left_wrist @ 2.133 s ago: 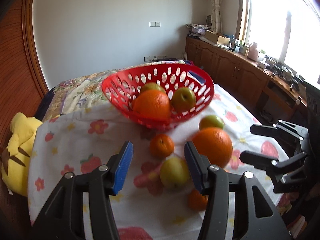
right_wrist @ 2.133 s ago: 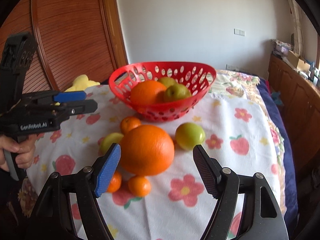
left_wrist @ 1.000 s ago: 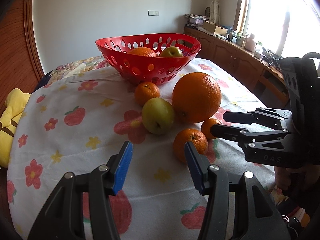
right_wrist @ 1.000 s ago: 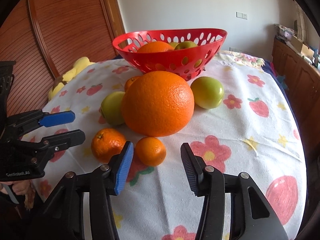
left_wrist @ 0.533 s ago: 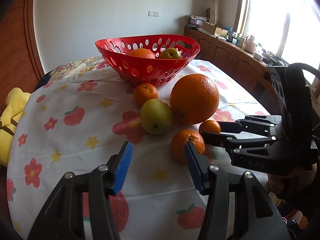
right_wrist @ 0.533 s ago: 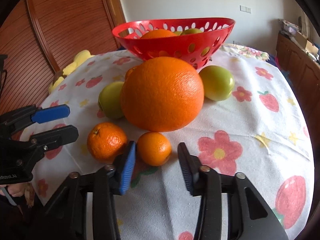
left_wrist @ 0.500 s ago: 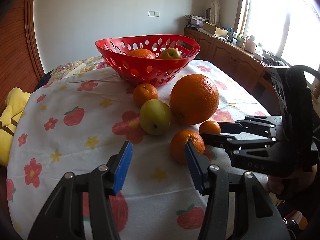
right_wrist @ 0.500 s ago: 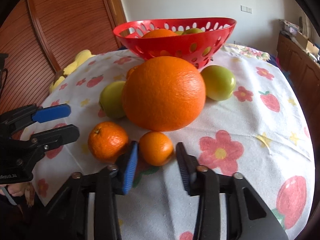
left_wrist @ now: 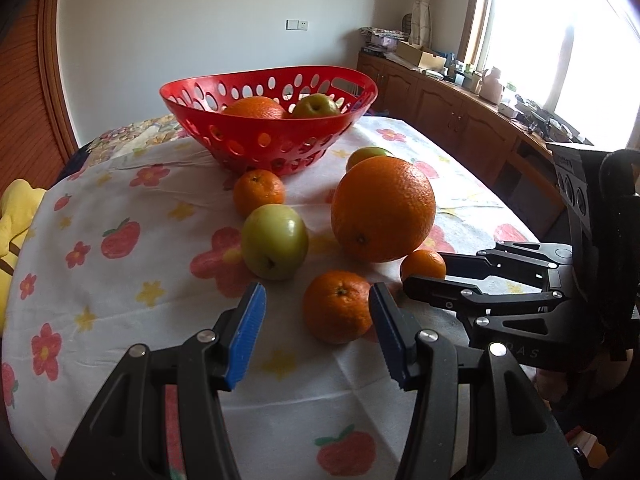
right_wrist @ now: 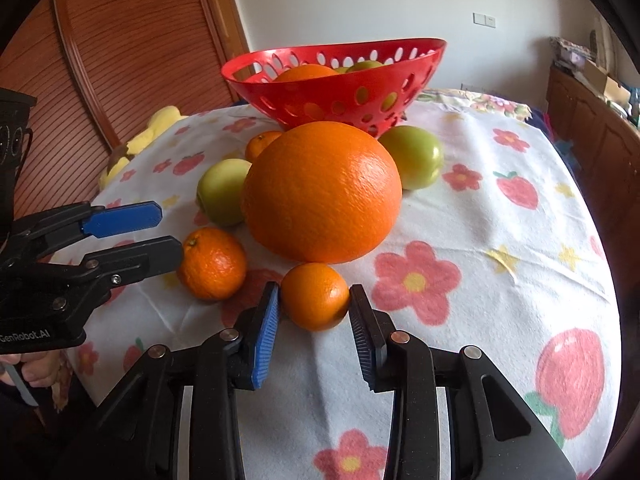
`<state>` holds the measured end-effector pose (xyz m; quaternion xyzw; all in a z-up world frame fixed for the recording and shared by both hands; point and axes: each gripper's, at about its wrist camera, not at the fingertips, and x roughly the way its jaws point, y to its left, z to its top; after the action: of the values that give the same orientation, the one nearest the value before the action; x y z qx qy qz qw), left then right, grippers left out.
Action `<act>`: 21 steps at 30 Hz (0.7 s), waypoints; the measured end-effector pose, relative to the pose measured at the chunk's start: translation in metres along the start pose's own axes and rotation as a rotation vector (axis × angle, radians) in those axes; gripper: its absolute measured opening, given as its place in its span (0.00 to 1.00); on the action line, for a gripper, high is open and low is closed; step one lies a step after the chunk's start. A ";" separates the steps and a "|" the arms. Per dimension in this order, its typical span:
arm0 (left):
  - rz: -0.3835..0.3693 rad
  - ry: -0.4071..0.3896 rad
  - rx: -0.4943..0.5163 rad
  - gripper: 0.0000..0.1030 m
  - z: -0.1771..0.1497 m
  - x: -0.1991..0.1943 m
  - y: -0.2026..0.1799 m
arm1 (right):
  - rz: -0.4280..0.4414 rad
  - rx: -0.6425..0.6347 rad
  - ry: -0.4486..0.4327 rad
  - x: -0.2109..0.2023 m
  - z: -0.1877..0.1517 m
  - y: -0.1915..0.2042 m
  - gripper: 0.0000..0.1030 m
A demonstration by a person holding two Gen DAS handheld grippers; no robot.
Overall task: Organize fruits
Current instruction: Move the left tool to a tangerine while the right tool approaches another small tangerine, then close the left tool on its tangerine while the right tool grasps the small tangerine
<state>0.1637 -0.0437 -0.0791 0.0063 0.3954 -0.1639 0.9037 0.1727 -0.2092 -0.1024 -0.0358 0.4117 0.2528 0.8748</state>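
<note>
A red basket (left_wrist: 272,136) with an orange and a green apple stands at the back of the flowered table; it also shows in the right wrist view (right_wrist: 340,92). In front lie a big orange (right_wrist: 322,192), two green apples (right_wrist: 414,156) (left_wrist: 274,242) and small mandarins. My right gripper (right_wrist: 314,322) has its pads touching both sides of the smallest mandarin (right_wrist: 315,296), which rests on the cloth. My left gripper (left_wrist: 316,324) is open, its jaws on either side of a larger mandarin (left_wrist: 336,306) without touching it.
A third mandarin (left_wrist: 259,192) sits by the basket. A yellow plush toy (left_wrist: 16,216) lies at the table's left edge. Wooden cabinets (left_wrist: 460,120) run along the right wall. A wooden sliding door (right_wrist: 120,52) is behind the table.
Both grippers came down low and forward to the front mandarins. The right jaws narrowed until they touch the smallest mandarin. The left jaws stayed wide and moved closer to the larger mandarin.
</note>
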 end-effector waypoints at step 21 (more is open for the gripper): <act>0.017 0.071 0.008 0.52 -0.005 0.022 -0.013 | -0.008 0.006 -0.024 -0.009 -0.006 -0.011 0.34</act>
<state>0.1703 -0.0619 -0.0963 0.0190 0.4267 -0.1575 0.8903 0.1691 -0.2244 -0.1014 -0.0316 0.4020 0.2483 0.8808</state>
